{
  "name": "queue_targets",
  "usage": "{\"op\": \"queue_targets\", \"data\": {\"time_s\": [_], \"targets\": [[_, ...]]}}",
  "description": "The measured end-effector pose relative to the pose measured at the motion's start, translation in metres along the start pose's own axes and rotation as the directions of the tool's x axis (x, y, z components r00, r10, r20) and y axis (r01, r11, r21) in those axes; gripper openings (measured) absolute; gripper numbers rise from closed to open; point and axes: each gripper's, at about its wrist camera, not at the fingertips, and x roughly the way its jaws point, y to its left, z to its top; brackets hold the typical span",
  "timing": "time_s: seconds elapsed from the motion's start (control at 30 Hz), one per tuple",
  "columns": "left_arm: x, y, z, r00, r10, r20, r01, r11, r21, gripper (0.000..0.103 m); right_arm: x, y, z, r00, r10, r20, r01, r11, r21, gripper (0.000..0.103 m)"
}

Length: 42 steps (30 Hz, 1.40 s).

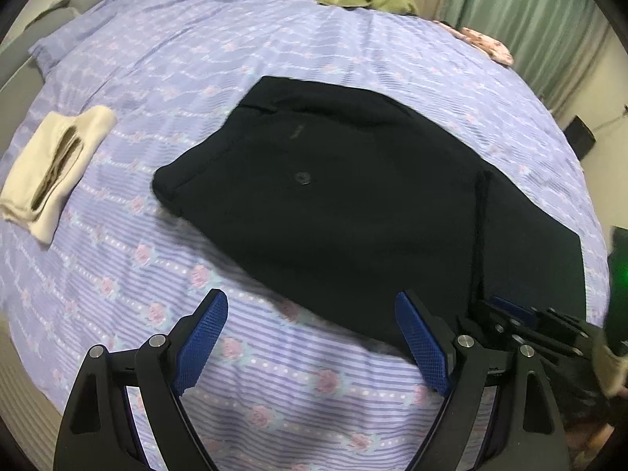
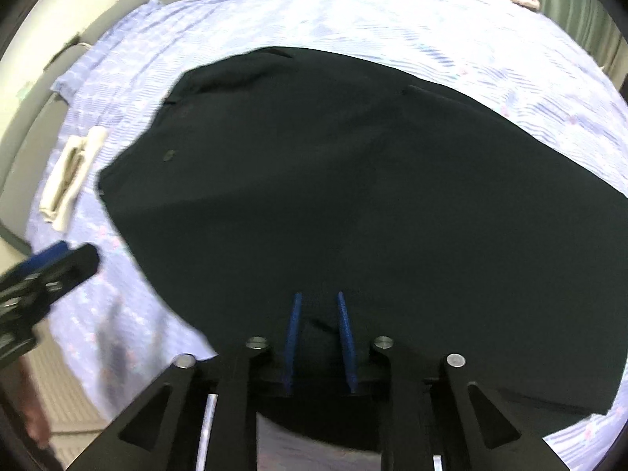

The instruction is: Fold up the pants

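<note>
While my right gripper [image 2: 318, 306] sits low over the near edge of the pants [image 2: 353, 196], its fingers stand close together with dark cloth between them. I judge it clamped on that edge, though the black fabric makes the contact hard to confirm. My left gripper [image 1: 312, 306] hangs spread wide above the bedsheet [image 1: 274, 384], holding nothing, just beside the pants' near edge.

The pants lie flat near the middle of the bed, already doubled over at least once, I think, since a straight step in the cloth crosses them on the right. The waistband [image 1: 204, 161], with a button [image 1: 302, 177] close to it, points left toward the folded cream cloth [image 1: 55, 172]. The long axis runs left to right across the bed, slanting nearer to me on the right.

My worry is a one-sided lift: if the right pulls up alone, the cloth may drag, twist and undo the layers beneath. A thin pinch could also slip off mid-fold. The loose sheet might bunch under it.
</note>
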Motion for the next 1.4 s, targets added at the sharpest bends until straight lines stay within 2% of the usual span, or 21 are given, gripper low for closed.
{"op": "queue_targets", "data": {"time_s": [0.13,0.17,0.2,0.27,0.33,0.43,0.57,0.67,0.73,0.93,1.03,1.07,1.1,1.13,1.17,1.2,1.23,1.27,1.3,1.33,1.4], "targets": [[-0.001,0.023,0.002,1.0,0.012,0.009,-0.011,0.999,-0.039,0.089,-0.017,0.03,-0.001,0.999,0.046,0.02,-0.045,0.999,-0.023,0.027],[-0.001,0.033,0.003,1.0,0.013,0.017,-0.012,0.999,-0.053,0.09,-0.024,0.036,-0.002,0.999,0.039,0.036,-0.038,0.999,-0.029,0.036],[-0.001,0.04,0.004,1.0,0.01,0.022,-0.009,0.998,-0.064,0.091,-0.031,0.042,-0.003,0.998,0.029,0.055,-0.027,0.999,-0.033,0.05],[0.001,0.06,0.008,1.0,-0.009,0.029,0.012,0.995,-0.1,0.092,-0.041,0.058,0.002,0.994,-0.017,0.105,0.021,0.999,-0.04,0.064],[0.006,0.076,0.013,0.999,-0.038,0.036,0.042,0.99,-0.138,0.093,-0.044,0.074,0.007,0.987,-0.069,0.145,0.078,0.996,-0.052,0.067],[0.021,0.104,0.022,0.993,-0.113,0.038,0.118,0.973,-0.199,0.093,-0.034,0.092,0.017,0.979,-0.136,0.153,0.149,0.986,-0.078,0.069],[0.052,0.133,0.036,0.979,-0.199,0.033,0.201,0.95,-0.24,0.093,-0.021,0.097,0.03,0.976,-0.172,0.133,0.179,0.983,-0.045,0.069],[0.079,0.149,0.045,0.958,-0.288,0.014,0.279,0.916,-0.288,0.093,-0.006,0.097,0.042,0.98,-0.17,0.103,0.168,0.985,0.027,0.069],[0.095,0.156,0.049,0.938,-0.346,0.009,0.33,0.884,-0.332,0.092,0.001,0.098,0.048,0.985,-0.147,0.094,0.141,0.988,0.068,0.069],[0.134,0.164,0.066,0.873,-0.485,0.045,0.452,0.773,-0.446,0.091,0.022,0.109,0.056,0.983,-0.172,0.068,0.164,0.981,0.102,0.069],[0.139,0.166,0.075,0.822,-0.564,0.078,0.53,0.707,-0.469,0.071,0.025,0.111,0.056,0.984,-0.171,0.054,0.164,0.98,0.113,0.069],[0.135,0.167,0.076,0.804,-0.587,0.094,0.552,0.68,-0.482,0.069,0.024,0.111,0.056,0.984,-0.17,0.053,0.164,0.98,0.113,0.069],[0.128,0.169,0.077,0.771,-0.624,0.128,0.6,0.644,-0.474,0.066,0.023,0.112,0.056,0.984,-0.171,0.054,0.164,0.98,0.11,0.069],[0.118,0.172,0.075,0.724,-0.667,0.173,0.659,0.598,-0.456,0.059,0.021,0.113,0.056,0.983,-0.172,0.057,0.166,0.981,0.104,0.069],[0.104,0.175,0.073,0.658,-0.716,0.233,0.73,0.531,-0.43,0.058,0.018,0.114,0.055,0.984,-0.17,0.059,0.163,0.981,0.102,0.069],[0.095,0.177,0.071,0.606,-0.748,0.271,0.776,0.481,-0.407,0.058,0.014,0.114,0.054,0.984,-0.163,0.068,0.155,0.983,0.1,0.069],[0.088,0.178,0.07,0.561,-0.772,0.299,0.811,0.441,-0.383,0.058,0.011,0.113,0.053,0.984,-0.162,0.075,0.154,0.983,0.1,0.069],[0.086,0.177,0.07,0.529,-0.787,0.317,0.834,0.414,-0.364,0.058,0.008,0.113,0.052,0.983,-0.165,0.081,0.156,0.982,0.102,0.069],[0.088,0.173,0.072,0.543,-0.782,0.308,0.826,0.428,-0.367,0.058,0.005,0.112,0.052,0.982,-0.166,0.087,0.157,0.982,0.106,0.069],[0.095,0.168,0.074,0.579,-0.765,0.28,0.799,0.467,-0.378,0.06,0.003,0.111,0.051,0.982,-0.164,0.091,0.154,0.981,0.115,0.069],[0.124,0.156,0.077,0.7,-0.698,0.152,0.68,0.587,-0.44,0.061,0.001,0.108,0.051,0.983,-0.161,0.092,0.148,0.98,0.13,0.069]]}}
